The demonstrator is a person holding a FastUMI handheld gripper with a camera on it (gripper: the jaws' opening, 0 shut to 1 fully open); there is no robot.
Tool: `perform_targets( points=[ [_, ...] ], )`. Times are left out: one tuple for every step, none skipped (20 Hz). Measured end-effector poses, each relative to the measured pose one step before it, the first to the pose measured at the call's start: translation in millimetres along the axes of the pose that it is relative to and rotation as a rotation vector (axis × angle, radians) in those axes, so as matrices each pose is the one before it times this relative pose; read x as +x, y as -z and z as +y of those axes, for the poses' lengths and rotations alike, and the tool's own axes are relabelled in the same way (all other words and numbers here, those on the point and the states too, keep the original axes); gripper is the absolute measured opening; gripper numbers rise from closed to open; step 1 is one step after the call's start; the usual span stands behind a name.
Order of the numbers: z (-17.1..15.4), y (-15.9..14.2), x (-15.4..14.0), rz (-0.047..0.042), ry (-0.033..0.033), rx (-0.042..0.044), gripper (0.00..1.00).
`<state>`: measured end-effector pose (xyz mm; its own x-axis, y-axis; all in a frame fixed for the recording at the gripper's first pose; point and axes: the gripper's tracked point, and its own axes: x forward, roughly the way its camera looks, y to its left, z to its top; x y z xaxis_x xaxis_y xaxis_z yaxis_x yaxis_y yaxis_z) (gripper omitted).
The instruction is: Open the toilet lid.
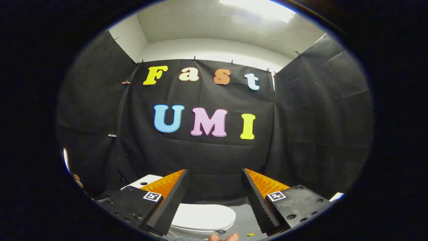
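In the gripper view, the toilet lid (204, 216) is a smooth, glossy white oval with a rounded front edge, lying flat and closed on the bowl. It sits low between the two fingers of the tool (214, 201), toward six o'clock from the booth's black cloth wall (214, 157), which hangs in soft creases behind it. The white cistern top (145, 182), flat with a small round hole, shows at about ten o'clock from the lid, partly behind the left finger. The fingers are wedge-shaped with ribbed inner faces. They stand wide apart and hold nothing, raised above the lid and clear of it. Fingertips of a person's hand (224, 237) peek in at six o'clock, just below the lid.
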<state>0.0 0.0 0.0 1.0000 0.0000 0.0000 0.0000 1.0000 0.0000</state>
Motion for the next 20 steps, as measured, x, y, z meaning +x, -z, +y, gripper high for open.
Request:
perform_targets(
  points=[
    [0.74,2.05,0.75,0.00291,-0.00223,0.00056,0.98],
    [1.72,2.30,0.62,0.00536,-0.00366,0.00079,0.98],
    [0.86,3.24,0.39,0.00558,-0.00316,0.00021,0.98],
    [1.19,2.26,0.17,0.00457,-0.00415,-0.00034,0.98],
    [-0.50,2.36,0.38,0.00554,-0.00056,-0.00165,0.98],
    [-0.13,0.51,0.30,0.00235,0.00068,-0.00011,0.98],
    [-1.51,0.30,-0.20,0.00260,0.00360,0.00386,0.98],
    [0.43,0.47,0.87,0.00233,-0.00127,0.00580,0.98],
    [0.63,-0.52,-0.50,0.00183,0.00065,0.00250,0.98],
    [-0.82,0.19,-0.20,0.00157,0.00325,-0.00254,0.98],
    [-0.73,0.88,0.65,0.00010,0.00223,-0.00394,0.98],
    [0.15,-0.78,0.31,-0.00252,0.00052,-0.00276,0.98],
    [1.56,-2.34,-0.03,-0.00122,0.00025,-0.00204,0.98],
    [0.53,-0.61,-0.18,-0.00310,-0.00002,-0.00001,0.98],
    [1.10,-2.10,-0.53,-0.00255,-0.00263,-0.00101,0.98],
    [2.82,-0.95,-0.05,-0.00081,-0.00283,-0.00293,0.98],
    [2.31,-0.07,-0.75,-0.00189,-0.00489,-0.00381,0.98],
    [2.89,-0.82,0.31,-0.00251,-0.00513,-0.00154,0.98],
    [3.50,-0.30,-0.26,-0.00142,-0.00745,0.00373,0.98],
    [1.65,1.19,-0.81,0.00321,-0.00416,0.00554,0.98]
  ],
)
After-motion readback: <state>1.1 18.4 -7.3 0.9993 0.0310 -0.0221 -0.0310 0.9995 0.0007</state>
